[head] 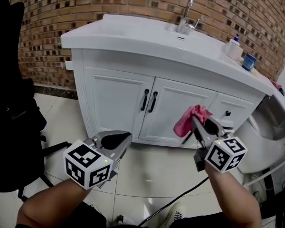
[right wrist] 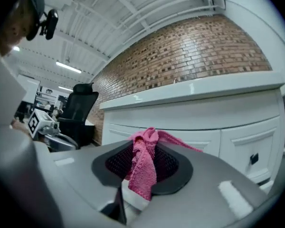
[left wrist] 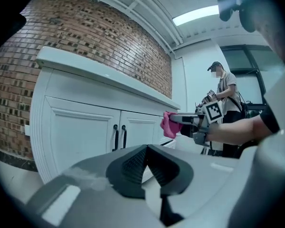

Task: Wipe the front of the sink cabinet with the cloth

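Pink cloth (head: pixel 189 119) held before the sink cabinet (head: pixel 115 99) front
The right gripper (head: pixel 195 123) clamps the cloth just right of the cabinet's door handles (head: pixel 149 100); the left gripper (head: pixel 119 139), jaws together and empty, hangs low before its left door.

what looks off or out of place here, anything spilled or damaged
Nothing stands out. The doors of the cabinet are shut, the bottle stands upright on the counter, and the cloth is pinched in the right gripper, near the cabinet front. The left gripper is shut, empty.
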`<state>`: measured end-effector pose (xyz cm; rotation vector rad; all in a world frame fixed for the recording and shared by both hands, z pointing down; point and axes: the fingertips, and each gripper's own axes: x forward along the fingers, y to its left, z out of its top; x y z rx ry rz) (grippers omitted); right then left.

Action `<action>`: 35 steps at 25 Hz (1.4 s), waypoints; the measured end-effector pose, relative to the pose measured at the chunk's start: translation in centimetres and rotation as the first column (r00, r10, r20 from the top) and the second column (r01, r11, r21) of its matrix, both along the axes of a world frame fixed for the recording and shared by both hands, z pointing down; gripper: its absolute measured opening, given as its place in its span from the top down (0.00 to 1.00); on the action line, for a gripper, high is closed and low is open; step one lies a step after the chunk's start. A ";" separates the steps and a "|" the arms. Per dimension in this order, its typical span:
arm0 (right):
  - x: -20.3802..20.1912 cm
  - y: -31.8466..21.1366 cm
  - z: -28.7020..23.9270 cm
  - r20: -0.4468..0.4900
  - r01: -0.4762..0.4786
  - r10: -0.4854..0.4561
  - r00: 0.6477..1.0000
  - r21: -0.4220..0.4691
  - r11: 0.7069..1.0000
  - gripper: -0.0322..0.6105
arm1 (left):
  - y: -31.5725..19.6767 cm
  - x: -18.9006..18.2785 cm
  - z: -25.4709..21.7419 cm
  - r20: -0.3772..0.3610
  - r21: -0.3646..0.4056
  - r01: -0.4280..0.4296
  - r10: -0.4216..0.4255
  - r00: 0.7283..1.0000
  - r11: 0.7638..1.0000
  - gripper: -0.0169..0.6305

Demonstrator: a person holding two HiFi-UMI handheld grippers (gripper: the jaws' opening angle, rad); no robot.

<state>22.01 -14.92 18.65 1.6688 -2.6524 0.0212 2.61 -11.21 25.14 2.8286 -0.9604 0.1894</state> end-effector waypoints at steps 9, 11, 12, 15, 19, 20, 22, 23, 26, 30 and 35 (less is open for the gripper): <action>8.3 -7.5 -3.9 0.169 -0.260 0.230 0.959 0.190 0.947 0.79 | -2.7 1.7 1.2 -0.011 -0.035 0.008 -0.008 1.000 0.999 0.96; 9.4 -8.1 -4.1 0.211 -0.269 0.224 0.951 0.219 0.938 0.79 | -3.2 1.9 1.4 -0.012 -0.038 0.016 -0.016 1.000 0.999 0.96; 9.8 -8.4 -4.0 0.225 -0.270 0.218 0.950 0.233 0.934 0.79 | -3.3 2.0 1.5 -0.010 -0.039 0.017 -0.018 1.000 0.999 0.96; 10.2 -9.9 -3.3 0.244 -0.268 0.205 0.948 0.261 0.927 0.79 | -3.3 2.2 2.3 0.010 -0.040 0.008 -0.008 1.000 0.999 0.96; 9.6 -11.1 -2.7 0.177 -0.265 0.218 0.960 0.314 0.912 0.79 | -3.6 2.2 2.7 0.036 -0.041 0.011 -0.010 0.999 0.999 0.96; 9.6 -11.3 -2.7 0.171 -0.264 0.219 0.961 0.322 0.909 0.79 | -3.7 2.2 2.9 0.044 -0.038 0.012 -0.010 0.999 0.999 0.96; 9.9 -11.2 -2.6 0.188 -0.262 0.209 0.960 0.328 0.908 0.79 | -3.8 2.2 3.3 0.058 -0.046 0.014 -0.011 0.998 0.999 0.96; 10.1 -11.1 -2.4 0.202 -0.261 0.202 0.958 0.330 0.907 0.78 | -3.8 2.2 3.4 0.059 -0.054 0.014 -0.011 0.998 0.998 0.96; 11.0 -11.1 -2.0 0.229 -0.257 0.184 0.956 0.348 0.902 0.78 | -3.9 2.4 3.6 0.048 -0.067 0.010 -0.007 0.999 0.998 0.96; 10.8 -11.3 -1.3 0.175 -0.263 0.211 0.962 0.376 0.889 0.78 | -3.8 2.8 4.2 0.062 -0.076 -0.002 0.006 0.998 0.997 0.96; 10.6 -11.3 0.2 0.127 -0.271 0.240 0.962 0.382 0.884 0.78 | -4.0 2.8 4.7 0.065 -0.090 -0.004 0.010 0.998 0.996 0.96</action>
